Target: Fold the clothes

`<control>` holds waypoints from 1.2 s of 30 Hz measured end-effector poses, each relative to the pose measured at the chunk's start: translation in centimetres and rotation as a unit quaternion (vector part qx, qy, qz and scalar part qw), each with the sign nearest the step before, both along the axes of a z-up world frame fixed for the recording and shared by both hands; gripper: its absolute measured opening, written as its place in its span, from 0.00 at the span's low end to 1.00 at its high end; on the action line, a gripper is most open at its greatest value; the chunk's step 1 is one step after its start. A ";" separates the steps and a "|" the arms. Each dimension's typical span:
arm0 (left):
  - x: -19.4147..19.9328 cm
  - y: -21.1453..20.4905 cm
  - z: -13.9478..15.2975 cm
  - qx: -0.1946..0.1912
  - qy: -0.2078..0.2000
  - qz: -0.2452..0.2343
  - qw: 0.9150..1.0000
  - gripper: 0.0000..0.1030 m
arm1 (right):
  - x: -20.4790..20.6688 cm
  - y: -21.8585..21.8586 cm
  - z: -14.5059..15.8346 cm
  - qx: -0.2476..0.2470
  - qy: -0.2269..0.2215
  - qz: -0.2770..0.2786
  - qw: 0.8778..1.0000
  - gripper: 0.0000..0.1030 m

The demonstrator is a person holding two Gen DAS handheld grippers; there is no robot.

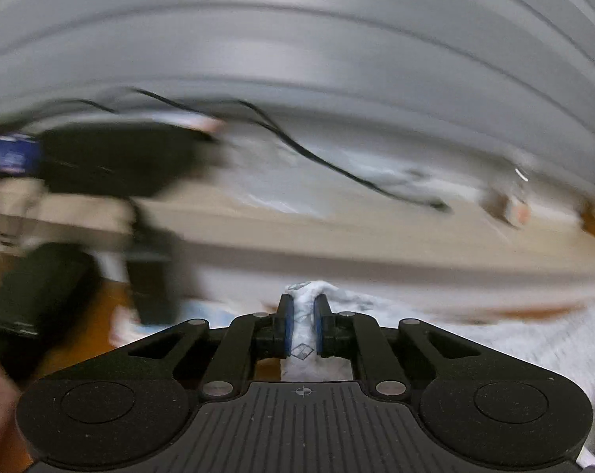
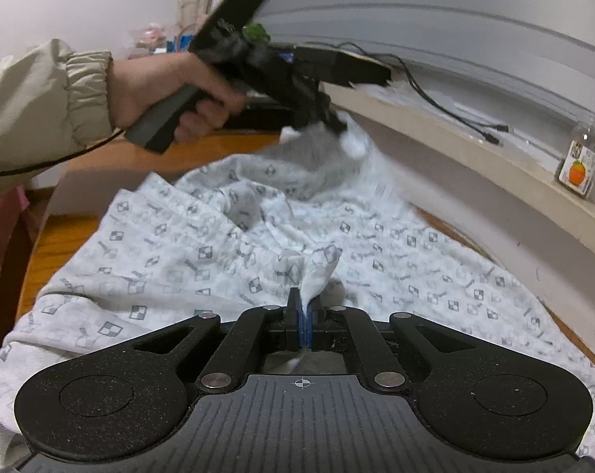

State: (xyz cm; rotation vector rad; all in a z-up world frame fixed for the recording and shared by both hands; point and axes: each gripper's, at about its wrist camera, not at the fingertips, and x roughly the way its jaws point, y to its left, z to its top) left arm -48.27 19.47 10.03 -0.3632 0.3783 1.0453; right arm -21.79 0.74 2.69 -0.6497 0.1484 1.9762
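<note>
A white garment (image 2: 203, 244) with a small grey checker print lies spread and rumpled on a wooden table (image 2: 61, 240). My right gripper (image 2: 305, 315) is shut on a pinched fold of the garment near its front middle. My left gripper (image 1: 302, 315) is shut on a thick bunch of the same garment (image 1: 303, 323); it also shows in the right wrist view (image 2: 329, 122), held in a hand at the far side and lifting the cloth there. The left wrist view is blurred by motion.
A beige window ledge (image 2: 494, 181) runs along the far right, with a small jar with an orange label (image 2: 579, 165) and a black cable (image 2: 447, 106) on it. Grey blinds (image 2: 455, 12) hang above. Clutter and a black box (image 2: 337, 67) sit at the back.
</note>
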 end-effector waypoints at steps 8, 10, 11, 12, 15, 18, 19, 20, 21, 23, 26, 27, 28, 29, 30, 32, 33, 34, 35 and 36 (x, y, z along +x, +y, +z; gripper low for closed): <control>-1.2 -1.3 -1.7 -0.032 0.046 -0.002 0.998 0.45 | -1.5 -0.3 1.5 0.048 -0.040 0.027 0.998 0.03; -2.2 -2.1 -1.9 -0.034 0.042 -0.009 0.999 0.45 | -2.2 0.2 2.8 0.064 -0.066 0.042 0.995 0.03; -2.7 -2.5 -1.9 -0.032 0.037 -0.013 0.999 0.45 | -2.7 0.6 3.6 0.078 -0.085 0.049 0.992 0.03; -3.1 -3.0 -1.8 -0.029 0.031 -0.017 0.999 0.45 | -3.4 1.0 4.4 0.088 -0.103 0.057 0.989 0.03; -4.9 -4.5 -1.2 -0.022 0.003 -0.026 0.999 0.45 | -5.3 3.3 6.8 0.114 -0.144 0.074 0.980 0.03; -6.7 -6.2 -0.5 -0.015 -0.021 -0.032 0.999 0.45 | -7.3 6.1 8.8 0.142 -0.190 0.091 0.967 0.03; -7.3 -6.8 -0.4 -0.015 -0.028 -0.036 0.999 0.45 | -8.0 7.1 9.3 0.152 -0.208 0.096 0.962 0.03; -7.7 -7.1 -0.4 -0.016 -0.036 -0.042 0.998 0.47 | -8.6 8.1 9.7 0.162 -0.223 0.100 0.956 0.03; -8.1 -7.4 -0.5 -0.018 -0.045 -0.048 0.998 0.50 | -9.1 9.2 10.1 0.171 -0.236 0.105 0.951 0.03; -8.8 -7.9 -0.6 -0.024 -0.062 -0.062 0.996 0.54 | -10.0 11.3 10.5 0.182 -0.263 0.111 0.941 0.03; -8.8 -8.2 -1.6 -0.053 -0.081 -0.089 0.991 0.56 | -10.9 13.9 9.8 0.179 -0.286 0.111 0.935 0.03; -8.6 -8.3 -1.9 -0.061 -0.081 -0.097 0.990 0.57 | -11.1 14.5 9.2 0.175 -0.291 0.111 0.934 0.03; -8.4 -8.5 -2.2 -0.067 -0.080 -0.104 0.989 0.57 | -11.2 15.1 8.5 0.170 -0.297 0.111 0.933 0.03; -8.1 -8.7 -2.5 -0.072 -0.079 -0.109 0.988 0.57 | -11.3 15.3 7.9 0.167 -0.302 0.110 0.932 0.03; -7.9 -9.0 -2.8 -0.076 -0.078 -0.114 0.988 0.57 | -11.3 15.6 7.2 0.165 -0.308 0.106 0.931 0.03; -7.3 -9.3 -3.3 -0.084 -0.070 -0.118 0.987 0.57 | -11.3 16.3 6.4 0.169 -0.316 0.098 0.928 0.03; -6.9 -9.3 -3.5 -0.089 -0.061 -0.115 0.988 0.57 | -11.3 16.7 6.2 0.173 -0.315 0.092 0.929 0.03; -6.6 -9.4 -3.8 -0.094 -0.053 -0.112 0.988 0.56 | -11.2 17.1 6.0 0.176 -0.313 0.086 0.929 0.03; -6.3 -9.4 -3.9 -0.098 -0.046 -0.109 0.988 0.53 | -11.2 17.5 5.9 0.180 -0.312 0.080 0.930 0.03; -6.3 -9.5 -4.0 -0.099 -0.041 -0.102 0.989 0.52 | -11.3 18.1 5.7 0.182 -0.308 0.072 0.931 0.03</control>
